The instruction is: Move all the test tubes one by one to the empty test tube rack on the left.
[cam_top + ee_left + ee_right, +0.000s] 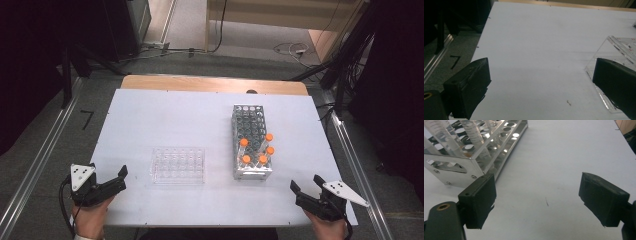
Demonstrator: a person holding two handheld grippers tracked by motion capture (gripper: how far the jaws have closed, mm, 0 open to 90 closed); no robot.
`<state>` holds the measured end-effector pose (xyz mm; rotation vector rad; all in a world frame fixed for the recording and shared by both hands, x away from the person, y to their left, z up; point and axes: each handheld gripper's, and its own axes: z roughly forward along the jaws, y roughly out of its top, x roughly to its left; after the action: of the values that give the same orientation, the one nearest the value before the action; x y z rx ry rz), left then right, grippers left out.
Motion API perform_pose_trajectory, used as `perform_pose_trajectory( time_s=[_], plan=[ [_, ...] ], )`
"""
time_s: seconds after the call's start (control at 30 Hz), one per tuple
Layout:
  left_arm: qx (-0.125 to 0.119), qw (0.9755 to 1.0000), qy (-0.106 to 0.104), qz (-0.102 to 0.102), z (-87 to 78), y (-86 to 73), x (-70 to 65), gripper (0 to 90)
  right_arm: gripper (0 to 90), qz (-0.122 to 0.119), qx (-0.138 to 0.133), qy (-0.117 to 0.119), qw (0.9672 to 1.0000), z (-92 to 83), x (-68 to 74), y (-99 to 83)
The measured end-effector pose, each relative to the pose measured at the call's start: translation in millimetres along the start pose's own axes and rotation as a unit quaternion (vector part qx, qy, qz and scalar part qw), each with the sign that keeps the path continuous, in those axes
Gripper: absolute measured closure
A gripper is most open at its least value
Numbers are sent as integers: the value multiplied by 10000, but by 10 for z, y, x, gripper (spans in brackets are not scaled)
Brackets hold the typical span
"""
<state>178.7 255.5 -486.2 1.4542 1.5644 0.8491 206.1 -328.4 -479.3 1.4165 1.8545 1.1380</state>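
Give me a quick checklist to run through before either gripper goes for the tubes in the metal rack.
1. Left gripper open, nothing between the jaws: ok.
2. Right gripper open, nothing between the jaws: ok.
3. Orange-capped tubes upright in the metal rack: ok, five at its near end.
4. Clear well plate flat on the table, apart from the rack: ok.
5. Path from right gripper to rack free: ok.
6. Tube contents: cannot tell.

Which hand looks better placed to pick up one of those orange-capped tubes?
The right gripper: its fingers are open, near the metal rack holding the orange-capped tubes. The left gripper sits beyond the clear well plate.
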Motion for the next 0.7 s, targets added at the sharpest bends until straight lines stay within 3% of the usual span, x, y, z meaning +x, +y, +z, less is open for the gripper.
perform_pose_trajectory(
  time_s=[0.4, 0.7],
  plan=[
    [8, 9999, 30, 122, 7, -10, -20, 14, 138, -270, -1, 198, 9994, 56, 202, 45],
    [25, 9998, 79, 167, 14, -14, -13, 15, 138, -270, 32, 134, 9995, 78, 157, 42]
  ],
)
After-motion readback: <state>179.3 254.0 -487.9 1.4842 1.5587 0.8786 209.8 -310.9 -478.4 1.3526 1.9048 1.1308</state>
